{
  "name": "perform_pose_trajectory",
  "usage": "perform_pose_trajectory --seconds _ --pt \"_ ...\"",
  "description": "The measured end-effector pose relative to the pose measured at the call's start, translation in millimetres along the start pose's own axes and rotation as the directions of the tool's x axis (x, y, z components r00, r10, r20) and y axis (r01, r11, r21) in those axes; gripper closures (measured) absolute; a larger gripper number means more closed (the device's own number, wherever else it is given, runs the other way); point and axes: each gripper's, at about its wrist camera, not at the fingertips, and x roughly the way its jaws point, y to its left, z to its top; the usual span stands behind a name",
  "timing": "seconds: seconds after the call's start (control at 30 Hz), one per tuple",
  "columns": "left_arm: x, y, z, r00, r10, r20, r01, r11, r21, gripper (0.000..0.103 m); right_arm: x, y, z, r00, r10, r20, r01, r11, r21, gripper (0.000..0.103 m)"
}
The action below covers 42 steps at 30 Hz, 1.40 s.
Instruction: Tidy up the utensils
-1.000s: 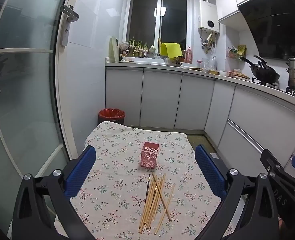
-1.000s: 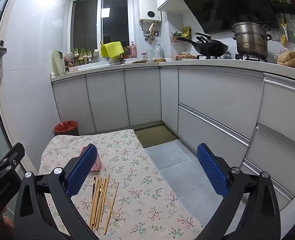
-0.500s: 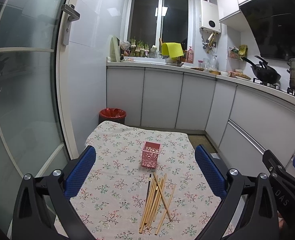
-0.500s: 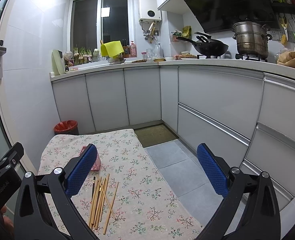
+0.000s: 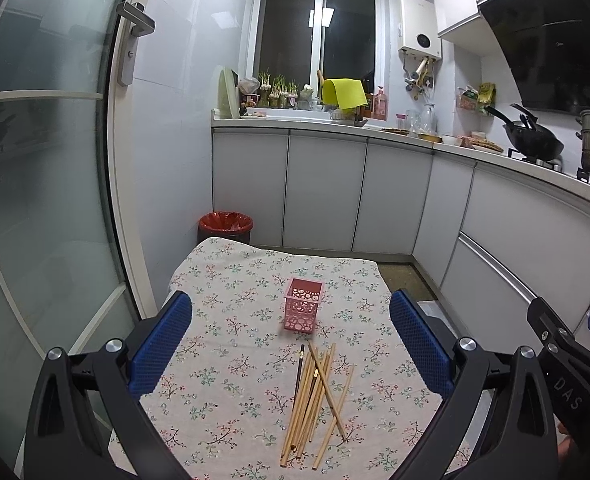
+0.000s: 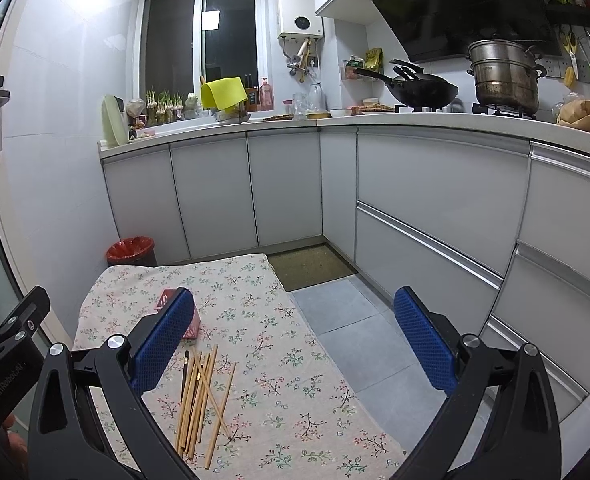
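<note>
A pile of several wooden chopsticks (image 5: 315,396) with one dark chopstick (image 5: 298,372) lies on a small table with a floral cloth (image 5: 223,312). A pink perforated holder (image 5: 303,309) stands upright just beyond the pile. My left gripper (image 5: 291,344) is open and empty, held above the near part of the table. My right gripper (image 6: 295,344) is open and empty, to the right of the pile (image 6: 199,400); its left finger (image 6: 163,336) hides part of the holder (image 6: 167,300). Each gripper's edge shows in the other's view.
A red-lined bin (image 5: 225,225) stands behind the table's far left corner. A glass door (image 5: 35,200) is on the left. White cabinets (image 6: 435,208) run along the back and right, with a wok (image 6: 419,90) and steamer pot (image 6: 505,76) on the stove. A mat (image 6: 311,266) lies on the floor.
Both views have shifted very slightly; the grippers stay open and nothing on the table has moved.
</note>
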Motion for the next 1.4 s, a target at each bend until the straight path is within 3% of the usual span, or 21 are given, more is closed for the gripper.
perform_pose_trajectory --seconds 1.4 --pt "-7.1 0.6 3.5 1.000 -0.010 0.014 0.010 1.000 -0.011 0.007 0.6 1.2 0.5 1.000 -0.007 0.006 0.007 1.000 -0.002 0.007"
